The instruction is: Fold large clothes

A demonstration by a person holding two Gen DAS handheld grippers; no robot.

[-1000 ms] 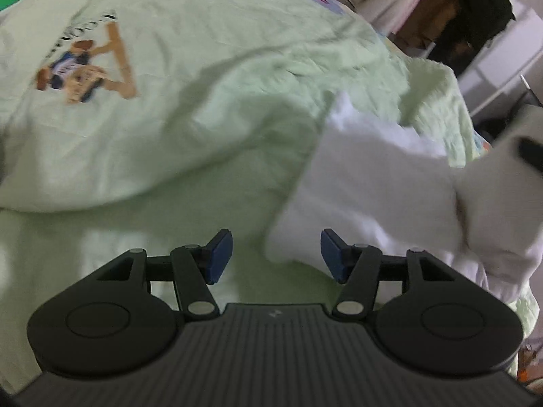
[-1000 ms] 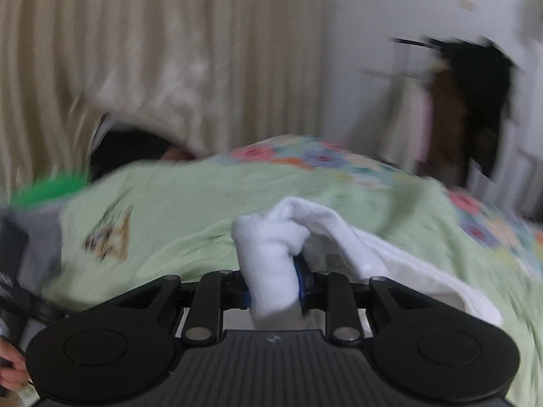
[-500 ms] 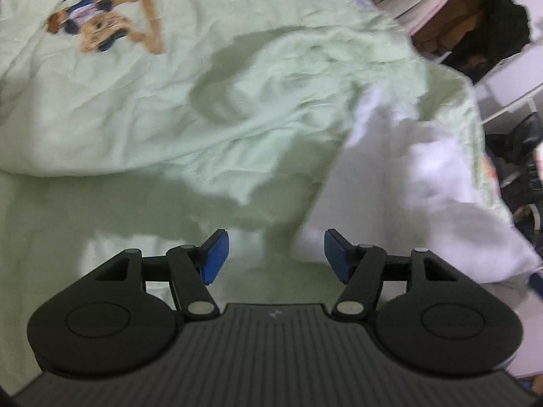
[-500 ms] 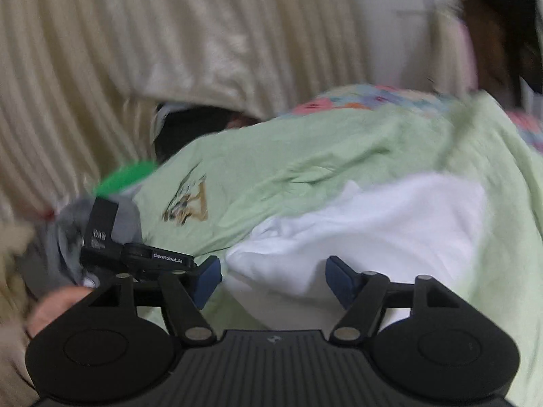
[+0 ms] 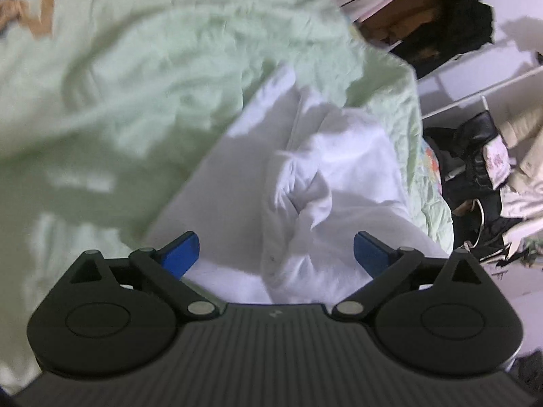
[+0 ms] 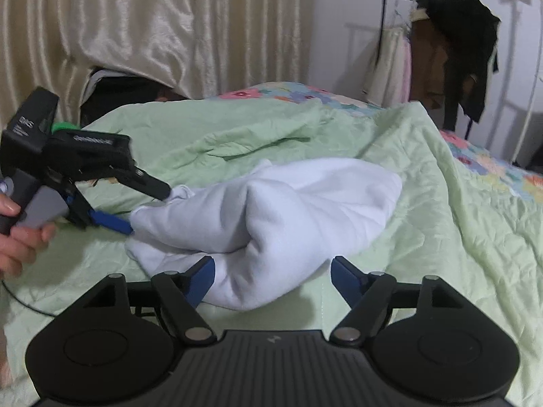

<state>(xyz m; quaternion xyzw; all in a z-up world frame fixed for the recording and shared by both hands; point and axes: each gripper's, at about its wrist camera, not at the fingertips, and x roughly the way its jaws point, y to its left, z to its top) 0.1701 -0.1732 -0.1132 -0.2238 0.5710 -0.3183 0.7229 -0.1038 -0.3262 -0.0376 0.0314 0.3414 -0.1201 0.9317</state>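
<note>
A white garment (image 6: 281,213) lies bunched in a loose fold on the light green quilt (image 6: 441,224). My right gripper (image 6: 271,278) is open, its blue pads either side of the garment's near edge, holding nothing. My left gripper (image 5: 276,254) is open over the same white garment (image 5: 322,183), a raised fold standing between its jaws. In the right wrist view the left gripper (image 6: 149,207) shows at the garment's left end, jaws spread around the cloth's edge.
A green quilt (image 5: 152,84) with a cartoon print covers the bed. A floral sheet (image 6: 492,166) shows at the far side. A clothes rack (image 6: 451,54) with dark garments stands at the back right. Cream curtains (image 6: 152,27) hang behind. Bags (image 5: 475,176) sit beside the bed.
My right gripper let go of the white garment and opened; the garment dropped onto the quilt. My left gripper moved right, over the garment, and stayed open.
</note>
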